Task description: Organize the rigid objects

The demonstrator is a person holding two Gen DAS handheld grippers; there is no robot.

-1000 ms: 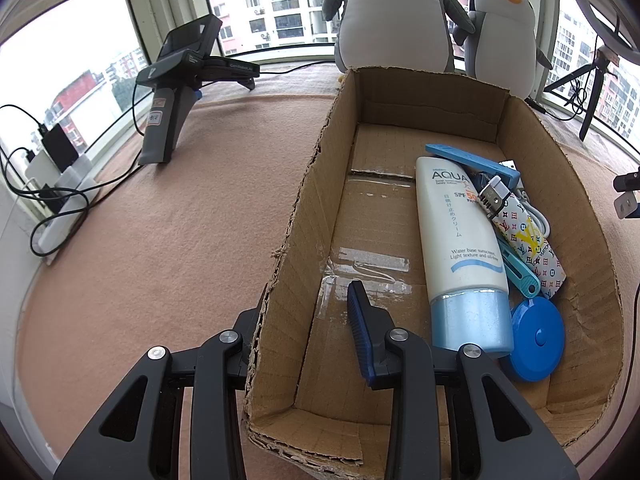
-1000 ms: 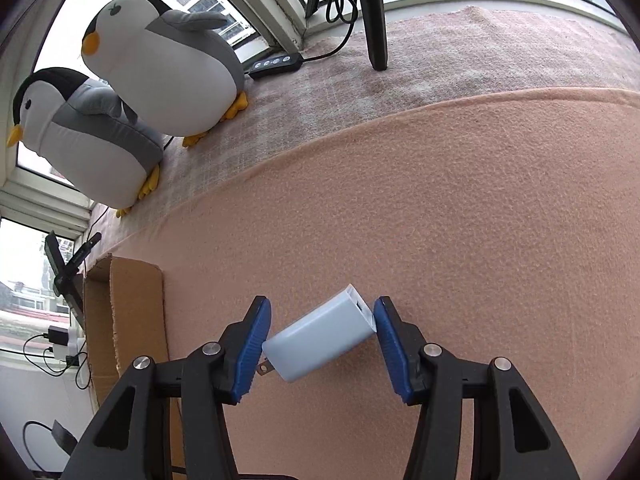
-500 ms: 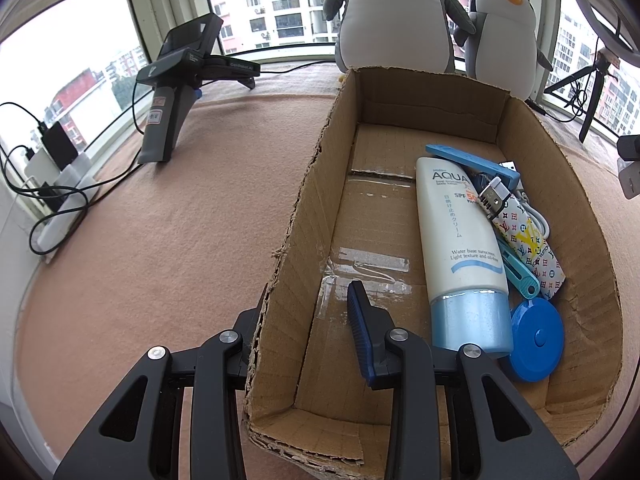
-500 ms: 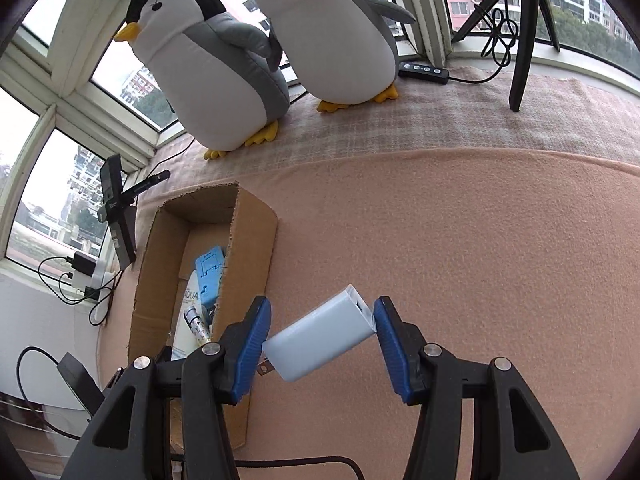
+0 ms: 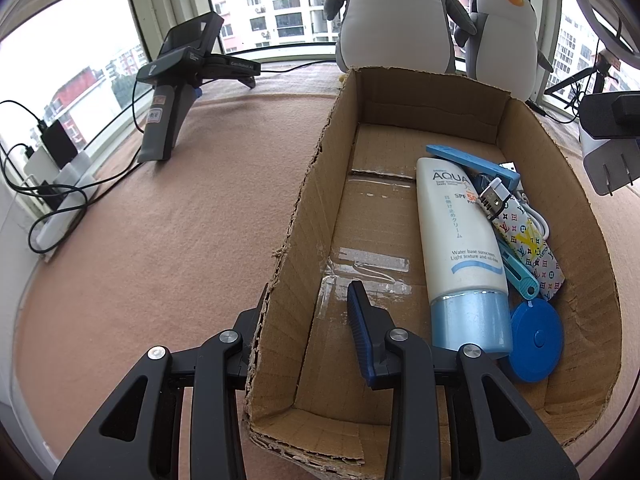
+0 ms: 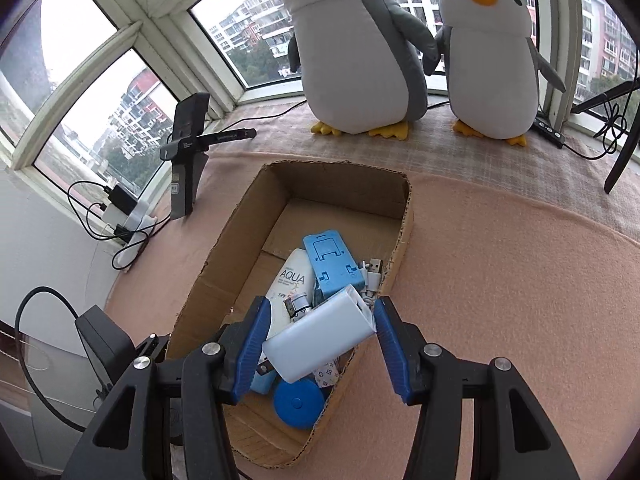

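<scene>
A cardboard box [image 5: 432, 108] lies open on the pink blanket. My left gripper [image 5: 308, 300] is shut on its near left wall, one finger inside and one outside. Inside lie a white sunscreen tube [image 5: 456, 232], a blue phone stand [image 5: 468, 160], a patterned lighter [image 5: 524, 240], a white cable [image 5: 538, 220] and a round blue tape measure [image 5: 534, 340]. My right gripper [image 6: 320, 312] is shut on a white charger [image 6: 320, 336], tilted, prongs toward the left pad. It hangs over the box [image 6: 224, 248] near its right wall, above the tube [image 6: 292, 280] and stand [image 6: 332, 264]. The left wrist view catches the charger [image 5: 604, 160] at the right edge.
Two penguin plush toys [image 6: 360, 52] stand on the sill behind the box. A black hand-held gripper [image 5: 176, 80] stands left of the box, with a power strip and cables [image 5: 52, 184] by the left window. A tripod leg [image 6: 620, 152] is at the far right.
My right gripper has carried the charger from over bare blanket to above the box, rolling as it went. The charger has entered the left view's right edge. My left gripper has stayed put.
</scene>
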